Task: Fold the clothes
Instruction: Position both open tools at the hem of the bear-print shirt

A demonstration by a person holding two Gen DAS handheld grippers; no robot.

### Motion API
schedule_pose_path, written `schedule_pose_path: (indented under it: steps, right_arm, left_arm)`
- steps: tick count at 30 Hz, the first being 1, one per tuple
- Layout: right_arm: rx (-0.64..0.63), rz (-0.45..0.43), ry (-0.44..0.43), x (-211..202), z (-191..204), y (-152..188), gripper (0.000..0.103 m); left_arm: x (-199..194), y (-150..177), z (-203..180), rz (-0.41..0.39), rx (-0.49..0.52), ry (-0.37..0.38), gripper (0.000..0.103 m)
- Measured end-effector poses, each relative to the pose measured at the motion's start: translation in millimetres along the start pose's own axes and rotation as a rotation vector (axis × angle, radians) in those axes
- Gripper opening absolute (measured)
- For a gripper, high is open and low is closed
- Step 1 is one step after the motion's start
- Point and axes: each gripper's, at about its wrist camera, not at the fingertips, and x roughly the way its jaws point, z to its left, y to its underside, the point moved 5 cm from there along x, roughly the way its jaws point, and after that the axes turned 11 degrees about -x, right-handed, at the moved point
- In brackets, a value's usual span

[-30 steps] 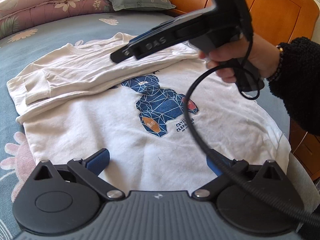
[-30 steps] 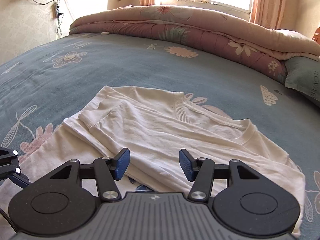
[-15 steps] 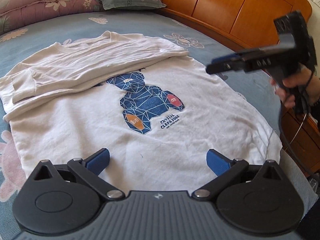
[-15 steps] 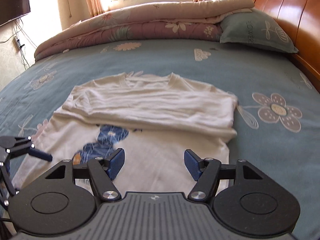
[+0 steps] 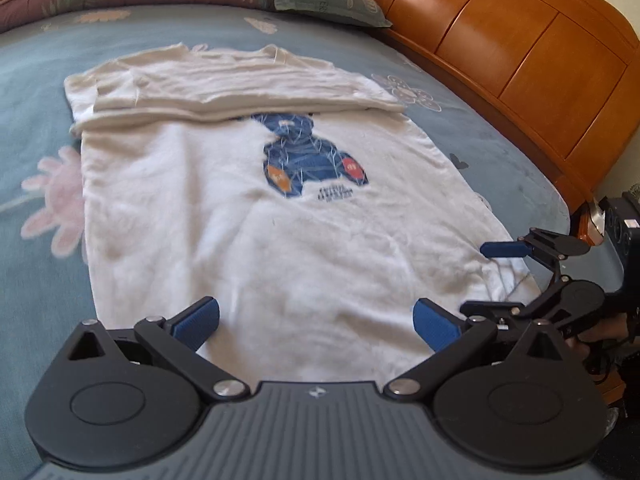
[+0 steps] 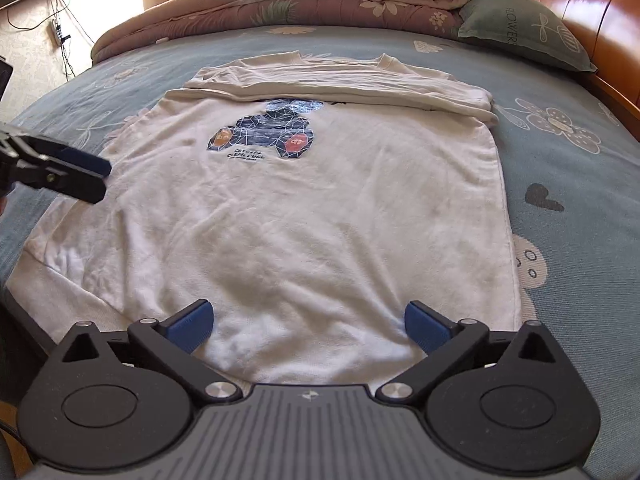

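Nearest me, my left gripper and my right gripper both hover spread wide with nothing between their blue pads, each just over the near hem of the white sweatshirt. The sweatshirt lies flat, front up, on the blue floral bedspread, its blue bear print past the middle and both sleeves folded across the chest at the far end. Beyond it I see a folded pink quilt and a green pillow against the wooden headboard.
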Motion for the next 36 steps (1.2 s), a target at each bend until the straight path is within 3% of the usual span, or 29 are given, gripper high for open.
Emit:
schedule_pose_path:
  steps: [4,8,13,22,26,30,36]
  right_arm:
    - [0.015,-0.014,-0.002,0,-3,1,0.103]
    - [0.001,-0.038,0.010,-1,-1,5,0.103]
    - [-0.005,-0.066,0.015,-2,-1,8,0.103]
    - [-0.009,-0.087,0.000,-4,-3,11,0.103]
    - [-0.008,-0.090,0.002,-4,-3,12,0.103]
    - [-0.008,-0.082,0.007,-3,-2,11,0.103]
    - [-0.007,-0.079,0.004,-3,-3,10,0.103]
  left_arm:
    - [-17,15,3,-0.044,-0.069,-0.027,0.102]
    - [-27,18,-3,-0.041,-0.123,-0.107,0.102]
    - [-23,25,-19,-0.046,-0.140,-0.044,0.102]
    - [-28,44,-11,-0.049,-0.234,-0.083,0.102]
    - [-28,40,-21,-0.044,-0.226,-0.122,0.102]
    - [-17,32,-40,-0.055,-0.176,-0.077,0.102]
    - [-10,40,-40,-0.053,-0.184,-0.063,0.102]
